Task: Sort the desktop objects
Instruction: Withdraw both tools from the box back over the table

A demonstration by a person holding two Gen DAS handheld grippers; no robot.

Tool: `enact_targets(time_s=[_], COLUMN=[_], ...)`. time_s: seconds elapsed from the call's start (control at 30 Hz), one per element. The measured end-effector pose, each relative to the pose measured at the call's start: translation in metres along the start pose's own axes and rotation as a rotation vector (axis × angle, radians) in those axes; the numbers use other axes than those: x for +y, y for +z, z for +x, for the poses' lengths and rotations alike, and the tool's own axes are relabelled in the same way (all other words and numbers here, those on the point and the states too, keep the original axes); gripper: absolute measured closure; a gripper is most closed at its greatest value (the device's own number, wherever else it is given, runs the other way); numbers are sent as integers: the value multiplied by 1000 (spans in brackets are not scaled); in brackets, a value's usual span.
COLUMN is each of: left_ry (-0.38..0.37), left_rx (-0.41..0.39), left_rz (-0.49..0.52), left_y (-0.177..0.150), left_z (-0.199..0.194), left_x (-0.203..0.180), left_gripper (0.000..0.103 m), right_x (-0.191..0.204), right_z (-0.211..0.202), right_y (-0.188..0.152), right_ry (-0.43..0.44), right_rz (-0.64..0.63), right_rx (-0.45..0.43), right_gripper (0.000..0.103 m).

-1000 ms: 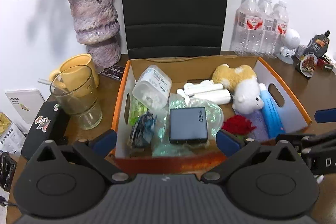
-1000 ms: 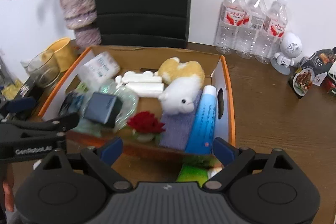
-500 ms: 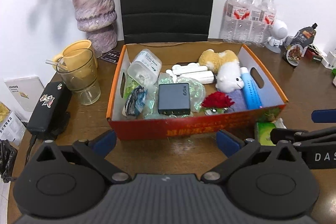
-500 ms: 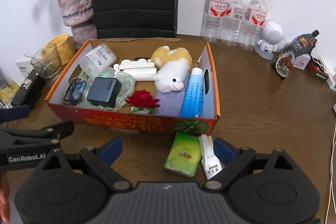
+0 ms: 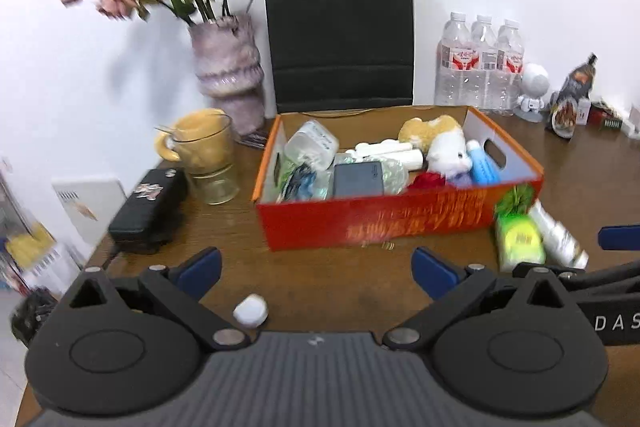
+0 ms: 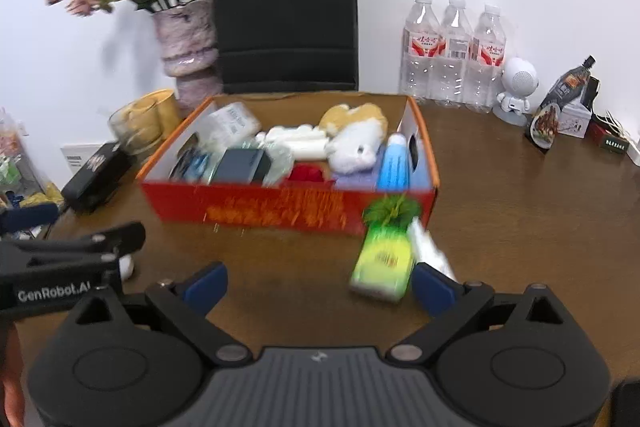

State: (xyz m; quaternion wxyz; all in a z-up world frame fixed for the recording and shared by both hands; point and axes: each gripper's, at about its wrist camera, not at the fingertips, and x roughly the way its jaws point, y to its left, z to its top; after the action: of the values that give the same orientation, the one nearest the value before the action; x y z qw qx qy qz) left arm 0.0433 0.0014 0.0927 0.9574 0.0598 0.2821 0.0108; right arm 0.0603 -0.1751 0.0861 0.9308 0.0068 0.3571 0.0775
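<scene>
orange cardboard box (image 5: 400, 223) on the brown desk (image 6: 520, 211), already filled with sorted items, so it serves as the collection bin. a green packet (image 6: 382, 261) and white tube (image 5: 558, 237) lie just outside its front right corner, apparently awaiting sorting. left gripper (image 5: 316, 269) and right gripper (image 6: 318, 281) hover released and empty; a small white object (image 5: 250, 310) sits near the left.

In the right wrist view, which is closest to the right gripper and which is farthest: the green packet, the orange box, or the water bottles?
1. Green packet, just ahead of the right gripper, toward its right finger.
2. Orange box, behind the packet, mid-table.
3. Water bottles, farthest, back right by the wall.
</scene>
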Motion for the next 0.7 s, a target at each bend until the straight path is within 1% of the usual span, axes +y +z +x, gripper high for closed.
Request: enact_targets(time_s=[0.07, 0.13, 0.23, 0.4, 0.47, 0.53, 0.6, 0.7], left_ry=[-23, -50, -71, -97, -121, -123, -125, -128], left_rx=[-30, -46, -38, 13, 40, 54, 68, 88], left_rz=[-21, -69, -105, -82, -89, -98, -108, -122], left_y=[-28, -53, -78, -93, -93, -95, -96, -98], left_z=[-5, -5, 0, 11, 15, 17, 19, 22], left_x=[0, 3, 7, 6, 6, 8, 9, 11], left_gripper=[0, 0, 0, 0, 0, 0, 0, 0], right_x=[2, 2, 3, 3, -1, -3, -2, 3], right_z=[-3, -3, 1, 14, 20, 22, 24, 26], right_y=[-28, -50, -81, -95, -98, -100, -103, -104], right_ry=[10, 20, 36, -21, -29, -35, -37, -60], right_rz=[-5, -1, 8, 0, 29, 38, 33, 4], right_rx=[-28, -49, -85, -86, -64, -56, -50, -39], right_gripper=[4, 4, 4, 4, 4, 3, 1, 1])
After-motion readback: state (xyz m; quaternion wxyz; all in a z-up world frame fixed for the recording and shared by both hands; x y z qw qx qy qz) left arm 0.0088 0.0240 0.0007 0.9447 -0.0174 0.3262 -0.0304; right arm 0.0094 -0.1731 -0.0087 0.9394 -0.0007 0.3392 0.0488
